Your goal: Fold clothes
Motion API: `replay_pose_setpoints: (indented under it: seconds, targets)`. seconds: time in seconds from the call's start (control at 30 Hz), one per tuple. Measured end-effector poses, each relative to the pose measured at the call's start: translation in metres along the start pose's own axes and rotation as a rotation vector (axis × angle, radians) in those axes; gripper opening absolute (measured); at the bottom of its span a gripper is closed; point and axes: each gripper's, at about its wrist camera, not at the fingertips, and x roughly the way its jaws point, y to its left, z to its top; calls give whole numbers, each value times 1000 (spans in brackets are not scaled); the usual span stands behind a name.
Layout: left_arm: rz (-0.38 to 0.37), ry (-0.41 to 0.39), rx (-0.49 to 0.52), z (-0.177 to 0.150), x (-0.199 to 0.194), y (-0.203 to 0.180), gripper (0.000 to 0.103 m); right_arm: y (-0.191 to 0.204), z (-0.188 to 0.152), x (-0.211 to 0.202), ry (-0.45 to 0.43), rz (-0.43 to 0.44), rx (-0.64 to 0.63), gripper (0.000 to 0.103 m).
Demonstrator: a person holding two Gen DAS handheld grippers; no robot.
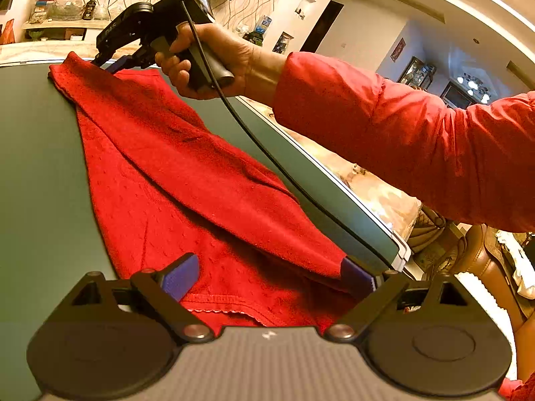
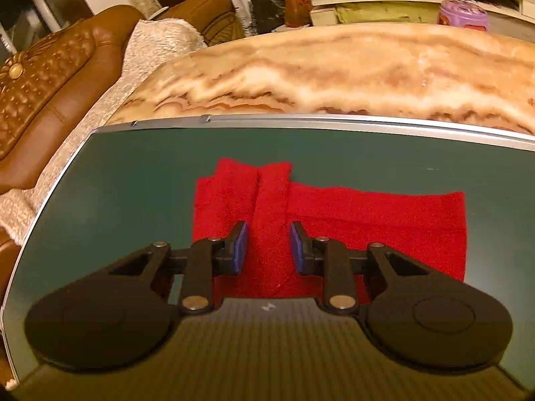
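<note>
cloth (image 1: 187, 167): red knit garment, lies on green mat (image 1: 36, 167), partly folded; one long flap doubled over lengthwise, a raised ridge runs through the middle in right view (image 2: 271, 200).
handling: judged soft, light, limp; textured knit, so likely grippy, not slippery. Will sag and drag w/o support at both ends. Not fragile.
where to grip: hem edge or corners, pinching all layers; the near scalloped hem (image 1: 230, 310) and far end look best.
left tongs (image 1: 271, 274): spread wide over near hem; right pad touches flap corner, nothing clamped.
right tongs (image 2: 269, 247): part-open, straddling the ridge; pads beside it, not pinching as far as seen. Held by hand (image 1: 207, 63) at far end.
stage: fits mid-fold or smoothing after a fold.
writing: letters on right tongs' body too blurred to read; no label seen on cloth.
</note>
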Motion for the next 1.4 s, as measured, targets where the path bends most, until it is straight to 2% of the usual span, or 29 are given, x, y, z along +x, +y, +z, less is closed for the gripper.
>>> replay_pose_setpoints:
  seconds: [0.03,0.2,0.33,0.5,0.57,0.63,0.73,0.8,1.0,1.1,1.17,1.4]
  targets:
    - [0,0,0,0,0,0,96,-1,-3,-1,-1,1,0,7]
    - [-2,2,3,1,-2,1,96,-4,-18,-7,-8,3,-3,7]
    - [-1,3,5,0,-3,2,97,-14,-13,-6,-4,-40,26,7]
    - [3,4,6,0,-4,1,97,-27,-7,-4,2,-95,62,8]
    - [4,5,8,0,-5,1,97,-32,-5,-3,4,-117,76,15]
    - [3,5,9,0,-5,1,97,-33,-1,-14,-56,-129,82,18]
    - [-2,4,9,-1,-5,1,99,-40,9,-23,-111,-98,128,18]
    - [2,5,17,-2,-3,-1,100,-42,17,-17,-91,-53,145,18]
    - [0,6,17,-2,-3,-1,100,-44,23,8,-26,8,192,18]
    - [1,6,22,-3,-4,-2,100,-43,24,11,-26,-5,176,17]
    - [0,6,23,-3,-4,-2,100,-43,24,12,-27,-14,165,6]
    - [-2,4,21,-4,-4,-3,100,-41,27,16,-24,-38,147,2]
